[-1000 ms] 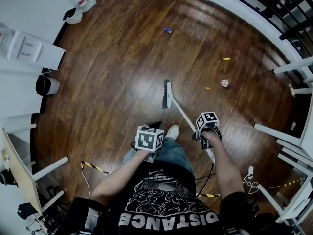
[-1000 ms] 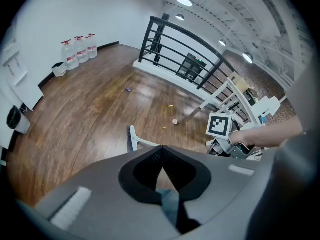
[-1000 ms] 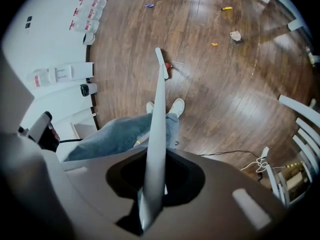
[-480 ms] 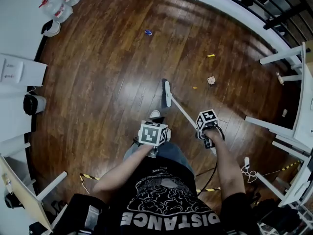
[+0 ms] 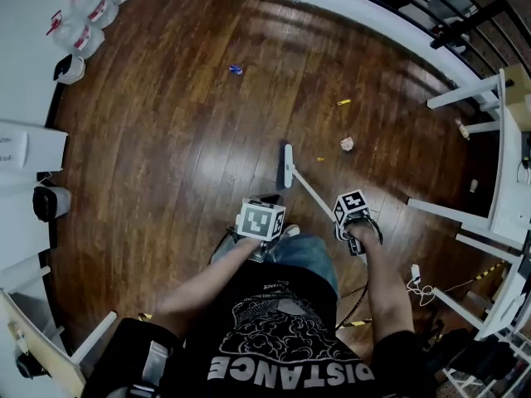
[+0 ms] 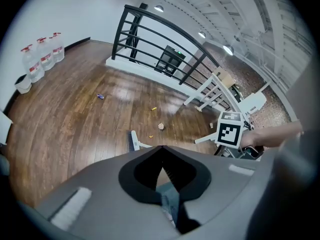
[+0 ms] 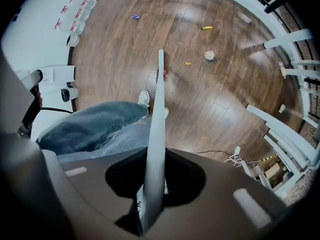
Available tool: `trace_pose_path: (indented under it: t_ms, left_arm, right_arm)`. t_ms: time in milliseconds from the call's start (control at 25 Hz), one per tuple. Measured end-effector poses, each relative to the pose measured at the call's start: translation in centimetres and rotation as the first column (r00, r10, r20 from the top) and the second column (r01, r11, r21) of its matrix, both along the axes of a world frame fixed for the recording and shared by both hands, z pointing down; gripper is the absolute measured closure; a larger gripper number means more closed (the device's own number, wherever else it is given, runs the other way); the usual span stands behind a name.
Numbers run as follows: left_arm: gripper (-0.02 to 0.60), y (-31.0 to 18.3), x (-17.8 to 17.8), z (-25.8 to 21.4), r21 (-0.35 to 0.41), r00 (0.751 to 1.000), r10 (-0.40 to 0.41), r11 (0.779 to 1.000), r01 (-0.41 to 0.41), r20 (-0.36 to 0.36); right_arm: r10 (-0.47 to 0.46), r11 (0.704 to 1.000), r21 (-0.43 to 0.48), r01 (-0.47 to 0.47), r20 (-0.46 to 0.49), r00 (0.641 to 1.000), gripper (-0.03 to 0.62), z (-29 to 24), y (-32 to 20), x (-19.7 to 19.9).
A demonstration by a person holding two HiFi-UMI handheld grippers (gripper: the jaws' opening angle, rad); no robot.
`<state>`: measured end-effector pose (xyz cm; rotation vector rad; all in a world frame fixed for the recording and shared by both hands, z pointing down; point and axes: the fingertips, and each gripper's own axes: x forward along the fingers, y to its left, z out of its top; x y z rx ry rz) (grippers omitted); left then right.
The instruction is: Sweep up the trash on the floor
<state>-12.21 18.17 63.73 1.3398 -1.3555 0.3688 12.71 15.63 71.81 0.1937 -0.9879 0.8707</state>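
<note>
A white-handled broom (image 5: 311,191) slants across the wood floor, and its dark head (image 5: 284,164) rests on the boards. My right gripper (image 5: 354,232) is shut on the handle (image 7: 156,134). Right of the head lie a small orange bit (image 5: 320,158), a crumpled paper ball (image 5: 347,143) and a yellow piece (image 5: 343,102). A blue scrap (image 5: 236,70) lies farther off to the left. My left gripper (image 5: 259,240) is by the person's knee, and a dark stem, seemingly a dustpan's, runs through its jaws (image 6: 175,214). The left gripper view shows the broom head (image 6: 134,140) and the paper ball (image 6: 161,126).
Water jugs (image 5: 87,11) line the far left wall above a black bin (image 5: 46,201). A white railing base (image 5: 357,11) curves along the far side. White furniture legs (image 5: 452,214) and a cable (image 5: 419,282) crowd the right. The person's jeans (image 7: 95,129) fill the near floor.
The person has stepped forward. The broom head and both grippers now sit closer to the paper ball and the orange bit. Both grips look unchanged.
</note>
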Motion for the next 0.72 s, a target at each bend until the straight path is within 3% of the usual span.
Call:
trace_pose_path:
  t_ms: [280,720]
  left_arm:
    - [0.577,-4.1,0.2,-0.2,-0.008,0.999,-0.005,1.000,0.005,0.036]
    - [0.577,-12.7,6.5,-0.3,-0.036,0.993,-0.095,0.995,0.097,0.073]
  right_arm:
    - [-0.029,1.000,0.003,0.029,0.011,1.000,0.534,0.3,-4.5,1.6]
    - [-0.105,0.995,-0.001,0.105,0.031,0.994,0.531,0.8,-16.0,7.7]
